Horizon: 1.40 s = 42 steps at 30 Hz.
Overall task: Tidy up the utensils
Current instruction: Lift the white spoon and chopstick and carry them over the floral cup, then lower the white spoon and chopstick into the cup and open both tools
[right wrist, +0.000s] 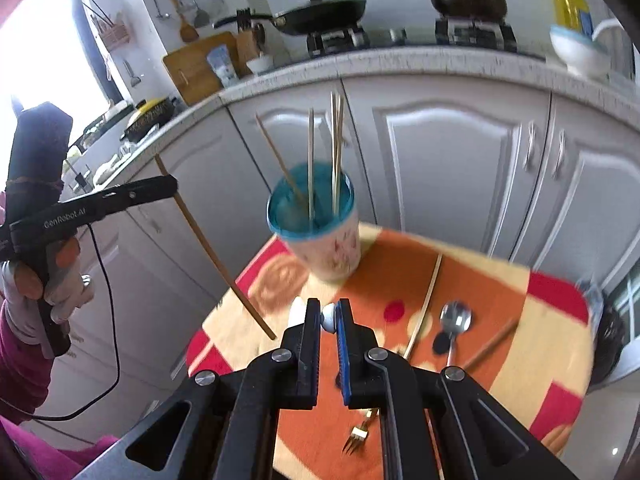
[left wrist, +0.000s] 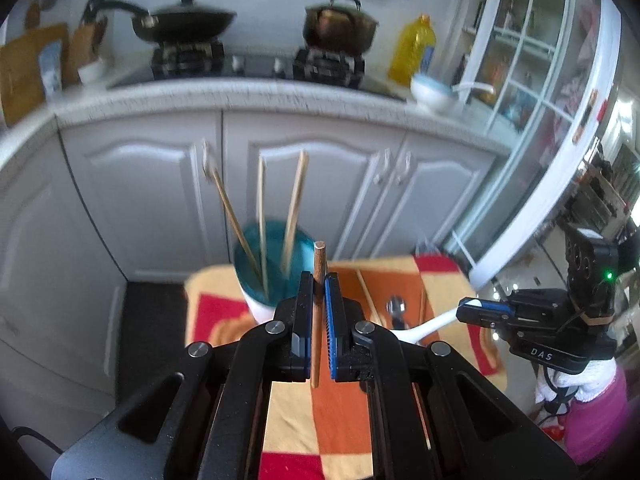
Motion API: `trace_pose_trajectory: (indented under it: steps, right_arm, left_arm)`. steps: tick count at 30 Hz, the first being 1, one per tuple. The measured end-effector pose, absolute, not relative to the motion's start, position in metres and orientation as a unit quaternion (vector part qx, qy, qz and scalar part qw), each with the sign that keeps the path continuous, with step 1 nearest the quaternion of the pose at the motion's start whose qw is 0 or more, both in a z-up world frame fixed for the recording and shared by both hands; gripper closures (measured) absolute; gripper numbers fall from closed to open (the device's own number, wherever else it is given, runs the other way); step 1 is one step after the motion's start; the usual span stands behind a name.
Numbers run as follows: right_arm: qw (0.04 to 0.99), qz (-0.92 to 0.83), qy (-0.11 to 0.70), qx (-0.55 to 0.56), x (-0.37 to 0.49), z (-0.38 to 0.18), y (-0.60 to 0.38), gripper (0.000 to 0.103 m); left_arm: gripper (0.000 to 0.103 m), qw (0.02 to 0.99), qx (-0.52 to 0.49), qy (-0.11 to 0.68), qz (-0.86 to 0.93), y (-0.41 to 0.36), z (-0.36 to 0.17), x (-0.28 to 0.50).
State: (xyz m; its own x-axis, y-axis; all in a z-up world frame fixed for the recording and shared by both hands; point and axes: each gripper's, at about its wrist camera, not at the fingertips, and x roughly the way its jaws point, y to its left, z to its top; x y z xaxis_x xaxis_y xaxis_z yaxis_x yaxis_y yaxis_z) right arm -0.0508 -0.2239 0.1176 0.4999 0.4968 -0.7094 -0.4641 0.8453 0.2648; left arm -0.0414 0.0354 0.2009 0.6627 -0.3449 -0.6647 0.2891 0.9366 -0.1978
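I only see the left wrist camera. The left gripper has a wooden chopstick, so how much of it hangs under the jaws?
Observer: Most of it. The chopstick slants down from the left gripper, with its lower tip free and apart from the cup.
Operator: Any utensil on the cloth I can't see?
Observer: A small gold fork lies on the cloth, partly behind the right gripper, which holds the white spoon.
Operator: Sticks in the cup?
Observer: Four, as far as I can tell.

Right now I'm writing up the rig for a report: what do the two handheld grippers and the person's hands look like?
Both are black linkage grippers with silver pivots and blue ribbed pads. The left gripper reads GenRobot.AI and trails a black cable; the right gripper reads DAS beneath a green light. The hands wear white gloves and magenta sleeves.
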Motion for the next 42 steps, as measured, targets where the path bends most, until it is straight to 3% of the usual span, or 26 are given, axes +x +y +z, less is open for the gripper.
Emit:
trace_pose_trajectory:
  steps: [7, 14, 29, 42]
  right_arm:
    - [0.882, 0.278, 0.38, -0.002, -0.02, 0.16, -0.209, 0.096]
    - [0.883, 0.284, 0.371, -0.036, 0.019, 0.178, -0.173, 0.096]
    - [0.863, 0.289, 0.409, -0.074, 0.093, 0.147, -0.141, 0.096]
    - [0.811, 0.306, 0.479, -0.139, 0.132, 0.082, -0.099, 0.096]
  left_arm:
    - [0.099, 0.933, -0.044, 0.326, -0.145, 0.052, 0.247, -0.012]
    - [0.099, 0.944, -0.041, 0.308, -0.107, 0.058, 0.246, 0.022]
    - [0.099, 0.93, -0.048, 0.354, -0.088, 0.053, 0.19, 0.075]
    - [0.099, 0.912, -0.051, 0.399, -0.084, 0.043, 0.144, 0.089]
